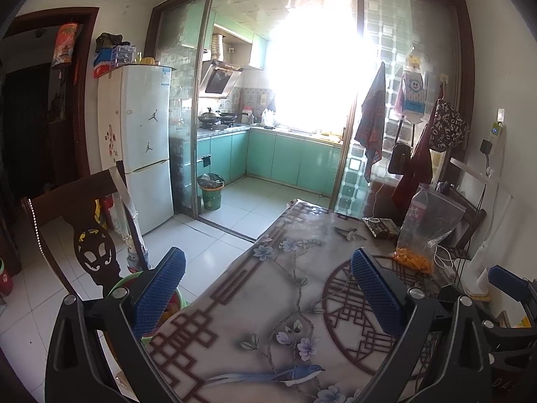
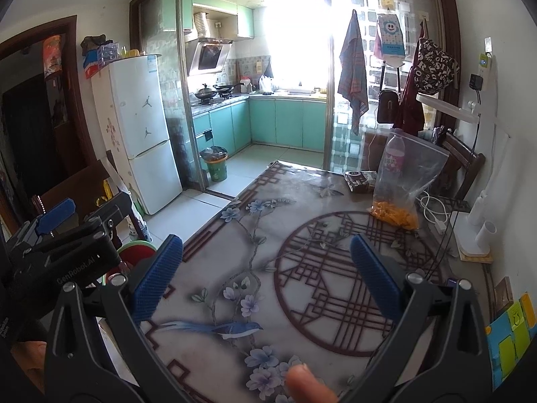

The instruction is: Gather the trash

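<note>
A clear plastic bag (image 1: 433, 215) (image 2: 412, 168) stands at the table's far right, holding orange scraps (image 1: 412, 260) (image 2: 394, 213) and a plastic bottle (image 1: 418, 208) (image 2: 395, 154). A dark wrapper (image 1: 381, 226) (image 2: 362, 178) lies just left of it. My left gripper (image 1: 268, 285) hovers open over the table's near left edge, nothing between its fingers. My right gripper (image 2: 266, 275) is open above the flowered tablecloth (image 2: 268, 235), well short of the bag. A green trash bin (image 1: 211, 191) (image 2: 216, 164) stands on the kitchen floor.
A dark wooden chair (image 1: 77, 235) stands left of the table with a green basin (image 2: 137, 252) near it. A white fridge (image 1: 144, 141) is beyond. A white cable (image 2: 433, 215) and lamp base (image 2: 476, 235) sit at the table's right. A fingertip (image 2: 302, 386) shows at the bottom.
</note>
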